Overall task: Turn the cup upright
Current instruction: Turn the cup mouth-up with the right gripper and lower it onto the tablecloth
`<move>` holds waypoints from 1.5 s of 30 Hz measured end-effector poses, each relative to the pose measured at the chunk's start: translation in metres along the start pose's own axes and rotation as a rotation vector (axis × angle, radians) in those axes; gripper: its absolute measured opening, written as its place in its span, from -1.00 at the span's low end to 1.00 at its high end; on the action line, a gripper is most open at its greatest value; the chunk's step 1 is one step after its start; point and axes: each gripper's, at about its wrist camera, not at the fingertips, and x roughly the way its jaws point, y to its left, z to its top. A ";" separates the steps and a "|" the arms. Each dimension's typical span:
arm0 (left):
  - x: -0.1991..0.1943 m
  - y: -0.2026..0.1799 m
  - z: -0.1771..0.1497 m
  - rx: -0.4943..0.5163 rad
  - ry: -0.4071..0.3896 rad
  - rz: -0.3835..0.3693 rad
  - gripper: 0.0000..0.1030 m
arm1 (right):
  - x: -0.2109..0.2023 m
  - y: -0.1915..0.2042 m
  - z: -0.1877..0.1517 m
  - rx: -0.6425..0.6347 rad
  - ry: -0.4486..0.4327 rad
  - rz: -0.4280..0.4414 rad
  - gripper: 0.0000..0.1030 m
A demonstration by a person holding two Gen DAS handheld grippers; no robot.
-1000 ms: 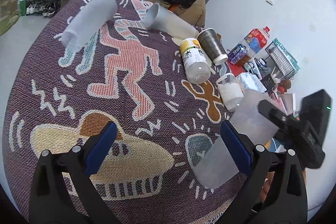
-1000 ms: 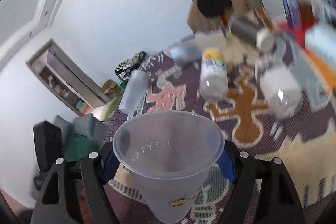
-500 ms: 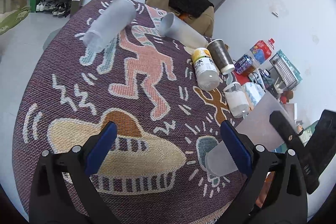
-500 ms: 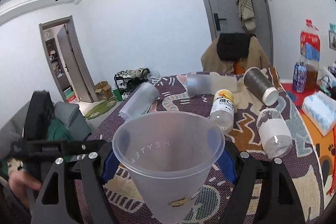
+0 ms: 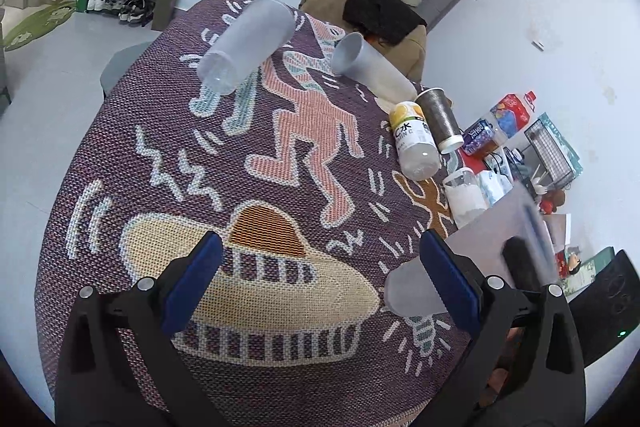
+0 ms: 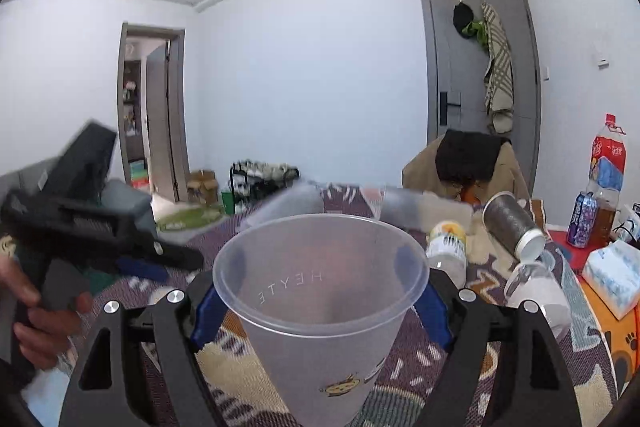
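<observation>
My right gripper (image 6: 320, 295) is shut on a frosted plastic cup (image 6: 320, 311) with its mouth turned up, held over the patterned tablecloth (image 6: 500, 375). In the left wrist view the same cup (image 5: 472, 259) is tilted at the right, its base just above the cloth (image 5: 280, 187), gripped by the blurred right gripper (image 5: 524, 267). My left gripper (image 5: 316, 279) is open and empty above the pie pattern; it also shows at the left of the right wrist view (image 6: 132, 263).
Two more frosted cups (image 5: 248, 43) (image 5: 372, 67) lie on their sides at the table's far end. A bottle (image 5: 414, 139), a dark paper cup (image 5: 440, 119) and a small jar (image 5: 464, 195) lie at the right. A chair (image 5: 380, 15) stands behind.
The right gripper has swung the cup from a steep tilt to nearly upright and lowered it toward the cloth. The left gripper has risen and drawn back, still open.
</observation>
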 end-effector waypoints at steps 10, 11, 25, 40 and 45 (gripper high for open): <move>-0.006 0.002 -0.004 0.003 -0.015 -0.013 0.90 | -0.003 -0.014 -0.003 0.085 0.097 0.006 0.86; -0.007 0.001 -0.004 0.005 -0.018 -0.014 0.90 | -0.005 -0.015 -0.003 0.094 0.108 0.007 0.86; -0.037 -0.046 -0.030 0.218 -0.164 -0.026 0.90 | -0.056 -0.016 -0.007 0.117 0.092 -0.086 0.86; -0.051 -0.036 -0.052 0.208 -0.150 -0.022 0.90 | -0.044 0.002 -0.025 0.148 0.152 -0.028 0.86; -0.058 -0.035 -0.054 0.228 -0.172 -0.019 0.90 | -0.042 0.010 -0.026 0.143 0.178 -0.004 0.82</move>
